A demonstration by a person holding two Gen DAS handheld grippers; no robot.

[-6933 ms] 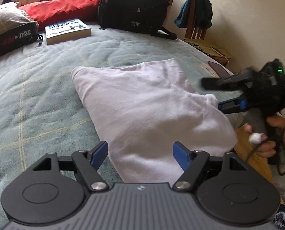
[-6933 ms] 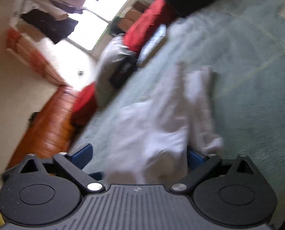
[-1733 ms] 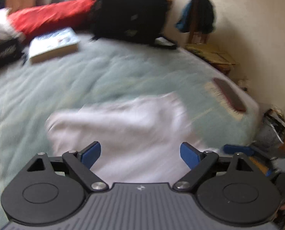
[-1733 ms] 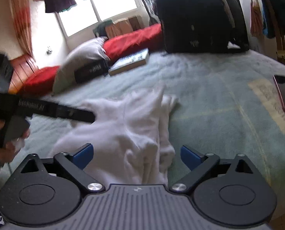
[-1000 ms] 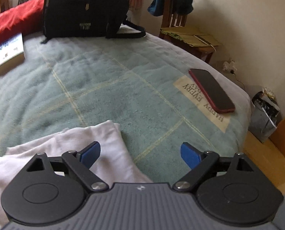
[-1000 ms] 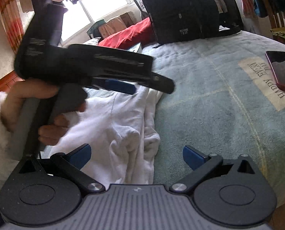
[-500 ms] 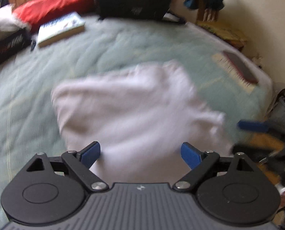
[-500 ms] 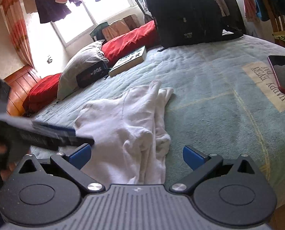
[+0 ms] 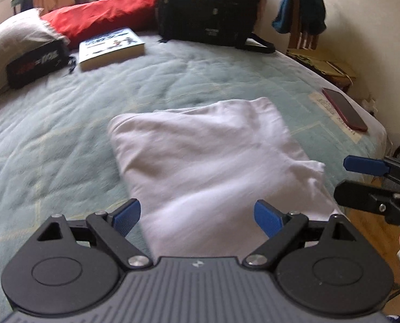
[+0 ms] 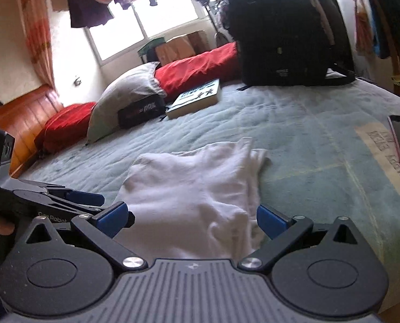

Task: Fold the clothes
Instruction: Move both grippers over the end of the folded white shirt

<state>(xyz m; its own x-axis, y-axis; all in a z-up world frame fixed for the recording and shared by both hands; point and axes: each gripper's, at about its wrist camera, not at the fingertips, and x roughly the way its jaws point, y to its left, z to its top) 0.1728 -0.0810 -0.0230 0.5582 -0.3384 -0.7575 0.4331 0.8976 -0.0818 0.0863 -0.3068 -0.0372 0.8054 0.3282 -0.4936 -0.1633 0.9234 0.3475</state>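
White shirt [image 9: 213,161] is part-folded, I'd say: doubled over into a rough block, but one edge is bunched and rumpled w/ a loose flap at the far end. Still needs squaring up & prob. another fold. It lies mid-bed [image 9: 65,123], near the front edge. My left tongs [image 9: 197,215] & right tongs [image 10: 191,218] are both apart, nothing btw them, just short of the cloth.
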